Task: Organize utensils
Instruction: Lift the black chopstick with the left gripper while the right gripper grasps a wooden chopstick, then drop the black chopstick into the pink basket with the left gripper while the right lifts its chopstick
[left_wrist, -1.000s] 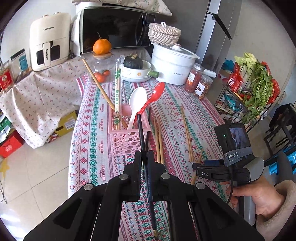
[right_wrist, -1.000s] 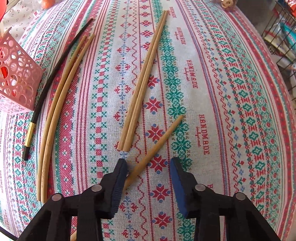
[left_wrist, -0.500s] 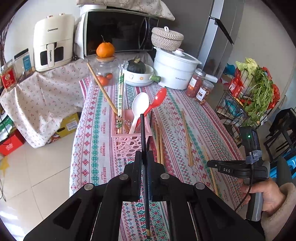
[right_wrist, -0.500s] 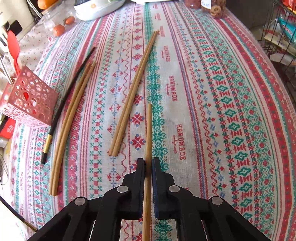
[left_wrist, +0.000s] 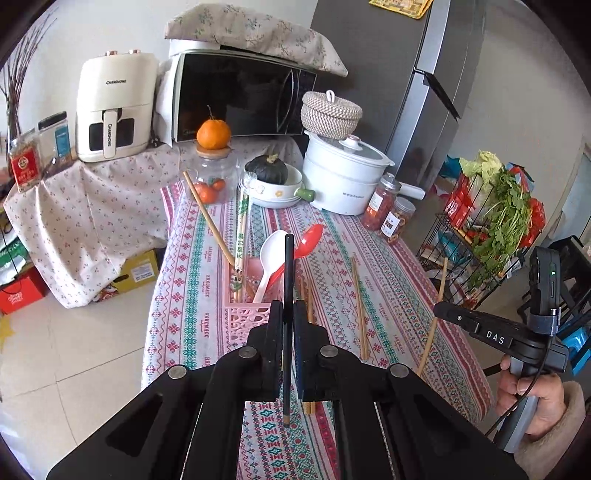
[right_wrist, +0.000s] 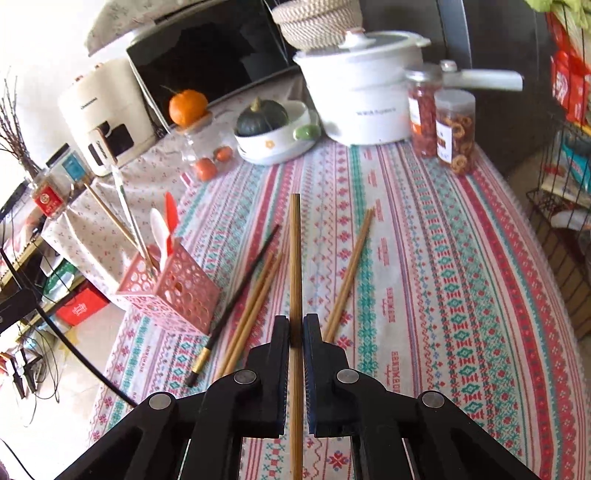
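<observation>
My left gripper (left_wrist: 288, 314) is shut on a black chopstick (left_wrist: 288, 273) and holds it upright above the table, just in front of the pink utensil basket (left_wrist: 243, 321). The basket holds a white spoon (left_wrist: 271, 254), a red spoon (left_wrist: 304, 240) and several chopsticks. My right gripper (right_wrist: 295, 328) is shut on a bamboo chopstick (right_wrist: 294, 258), lifted off the table; it also shows in the left wrist view (left_wrist: 432, 325). On the cloth lie another black chopstick (right_wrist: 240, 299), a bamboo pair (right_wrist: 255, 306) beside it and a second bamboo pair (right_wrist: 351, 273). The basket shows at left in the right wrist view (right_wrist: 173, 291).
At the table's far end stand a white pot (left_wrist: 341, 177), a bowl with a dark squash (left_wrist: 275, 184), a glass jar with an orange on top (left_wrist: 214, 173) and two snack jars (left_wrist: 391, 214). A wire rack of vegetables (left_wrist: 491, 229) stands to the right of the table.
My right gripper closed on the bamboo chopstick and lifted it off the cloth, tilting up. My left gripper rose and drew back a little with the black chopstick.
</observation>
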